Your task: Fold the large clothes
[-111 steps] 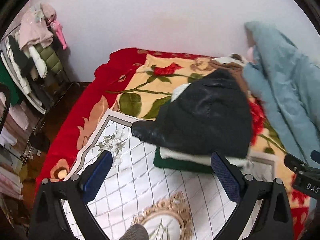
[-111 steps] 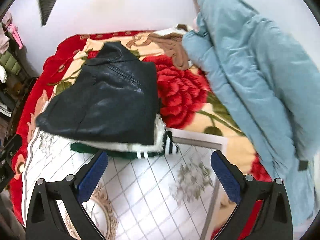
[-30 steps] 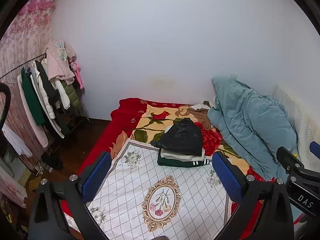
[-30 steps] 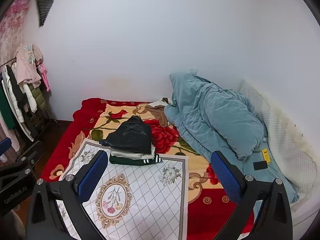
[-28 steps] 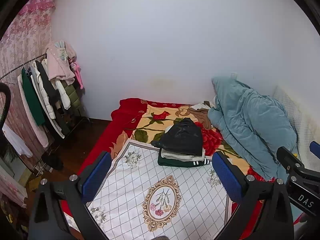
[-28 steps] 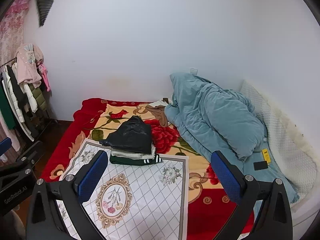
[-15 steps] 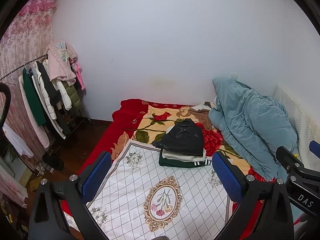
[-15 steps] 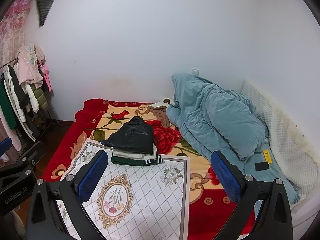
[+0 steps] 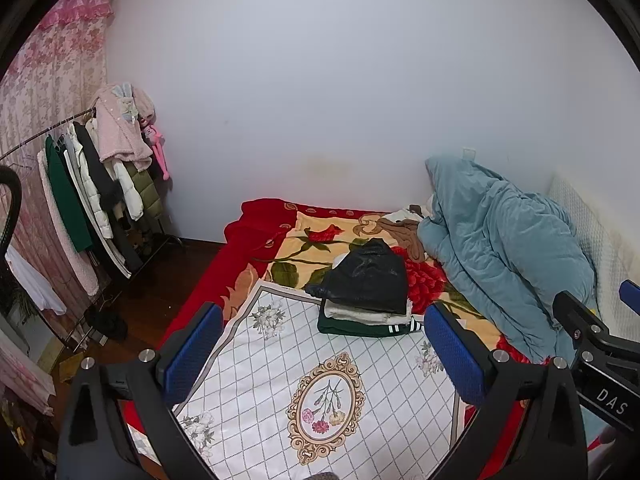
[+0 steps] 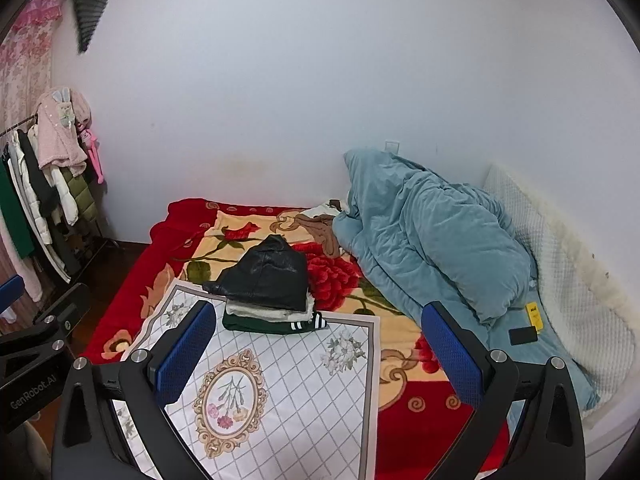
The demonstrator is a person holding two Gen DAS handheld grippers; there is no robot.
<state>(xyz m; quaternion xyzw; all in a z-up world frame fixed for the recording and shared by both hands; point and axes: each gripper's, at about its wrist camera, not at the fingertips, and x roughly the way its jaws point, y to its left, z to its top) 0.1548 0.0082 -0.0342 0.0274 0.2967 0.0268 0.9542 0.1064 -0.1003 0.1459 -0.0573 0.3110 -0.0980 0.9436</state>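
A folded black leather jacket (image 9: 366, 280) lies on top of a stack of folded clothes, with a white garment (image 9: 360, 313) and a green striped one (image 9: 360, 327) under it. The stack sits at the far edge of a white checked cloth (image 9: 320, 380) on the bed; it also shows in the right wrist view (image 10: 268, 276). My left gripper (image 9: 324, 356) is open and empty, held well back from the stack. My right gripper (image 10: 316, 352) is open and empty, also far back from it.
A red floral blanket (image 10: 352, 276) covers the bed. A blue quilt (image 10: 432, 236) is heaped at the right against the wall. A rack of hanging clothes (image 9: 88, 184) stands at the left. A yellow item and a black item (image 10: 528, 326) lie by the quilt.
Both grippers have pulled far back and up from the stack since 3.7 s ago. Over the last second the views have barely shifted.
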